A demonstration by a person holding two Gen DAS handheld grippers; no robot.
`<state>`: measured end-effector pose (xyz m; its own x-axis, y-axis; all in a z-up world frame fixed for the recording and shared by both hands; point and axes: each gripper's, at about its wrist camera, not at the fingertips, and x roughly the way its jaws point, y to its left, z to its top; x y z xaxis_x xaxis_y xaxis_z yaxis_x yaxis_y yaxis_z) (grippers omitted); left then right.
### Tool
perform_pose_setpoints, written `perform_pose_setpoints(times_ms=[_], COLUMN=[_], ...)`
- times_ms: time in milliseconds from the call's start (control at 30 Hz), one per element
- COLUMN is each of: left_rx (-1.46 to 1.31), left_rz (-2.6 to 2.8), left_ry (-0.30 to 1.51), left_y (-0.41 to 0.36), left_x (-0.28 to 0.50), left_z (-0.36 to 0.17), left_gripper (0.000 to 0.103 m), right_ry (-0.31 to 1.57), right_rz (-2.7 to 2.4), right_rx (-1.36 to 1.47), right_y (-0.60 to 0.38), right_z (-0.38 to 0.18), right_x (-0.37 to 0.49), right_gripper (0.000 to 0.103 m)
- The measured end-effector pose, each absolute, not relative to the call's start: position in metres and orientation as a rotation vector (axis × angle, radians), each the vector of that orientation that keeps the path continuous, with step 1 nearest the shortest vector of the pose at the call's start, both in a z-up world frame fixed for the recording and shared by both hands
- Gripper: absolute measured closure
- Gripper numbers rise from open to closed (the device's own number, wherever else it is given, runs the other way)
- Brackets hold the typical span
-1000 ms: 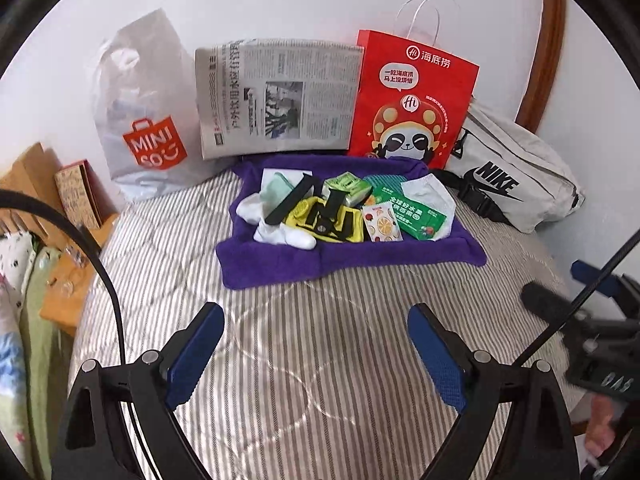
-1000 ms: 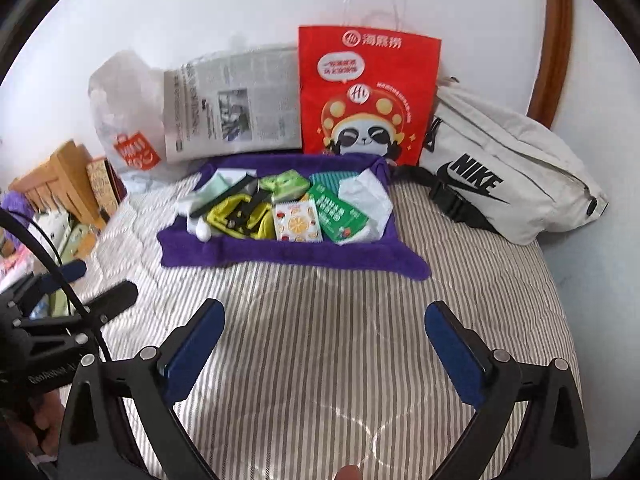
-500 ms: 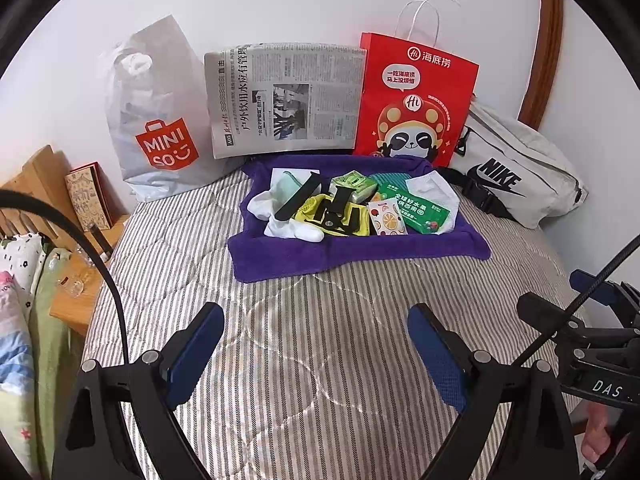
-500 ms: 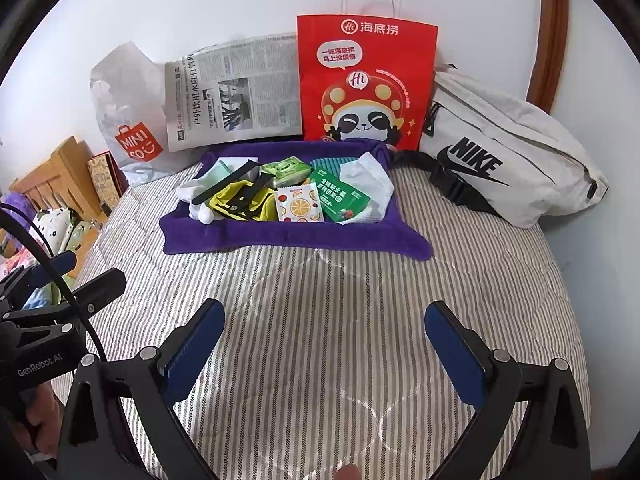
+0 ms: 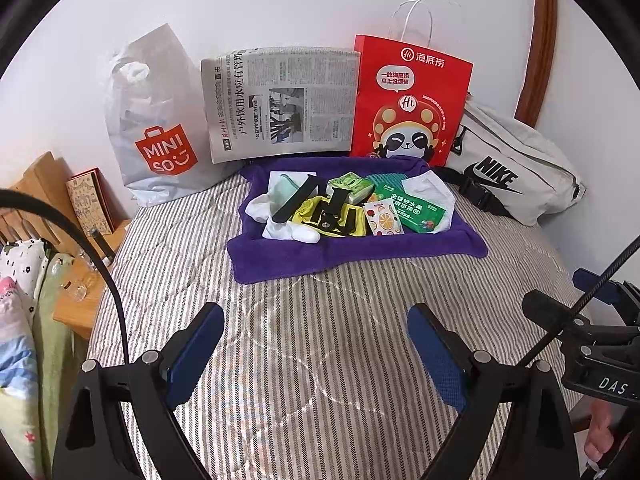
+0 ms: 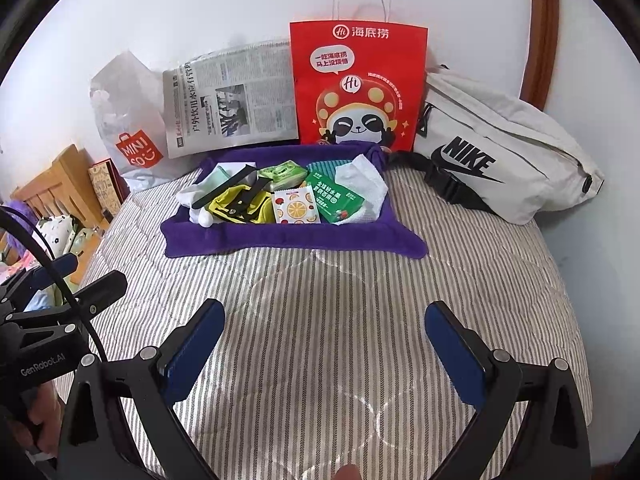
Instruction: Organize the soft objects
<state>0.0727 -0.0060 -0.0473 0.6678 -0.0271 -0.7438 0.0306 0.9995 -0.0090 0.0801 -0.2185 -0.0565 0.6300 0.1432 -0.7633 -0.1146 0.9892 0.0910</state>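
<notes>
Striped quilted bed (image 5: 320,340) filling the lower frame. At upper centre, lying directly on it, a purple towel (image 5: 352,252); at upper right a white Nike bag (image 5: 516,168); at upper left a Miniso bag (image 5: 156,128), probably resting on its edge.

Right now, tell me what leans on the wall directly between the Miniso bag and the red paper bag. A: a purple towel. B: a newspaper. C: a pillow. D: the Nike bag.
B: the newspaper stands against the wall with the Miniso bag on its left and the red paper bag on its right.
</notes>
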Motion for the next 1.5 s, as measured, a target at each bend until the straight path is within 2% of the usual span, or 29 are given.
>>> perform_pose_setpoints(times_ms=[1500], left_rx=[0.023], left_rz=[-0.041], left_ry=[0.85], left_y=[-0.0072], left_x=[0.0689], left_z=[-0.0509], left_gripper=[0.01], right_ry=[0.872], right_rz=[0.133], right_rx=[0.054], right_y=[-0.2287], right_z=[-0.0551], right_x=[0.0756], right_gripper=[0.004])
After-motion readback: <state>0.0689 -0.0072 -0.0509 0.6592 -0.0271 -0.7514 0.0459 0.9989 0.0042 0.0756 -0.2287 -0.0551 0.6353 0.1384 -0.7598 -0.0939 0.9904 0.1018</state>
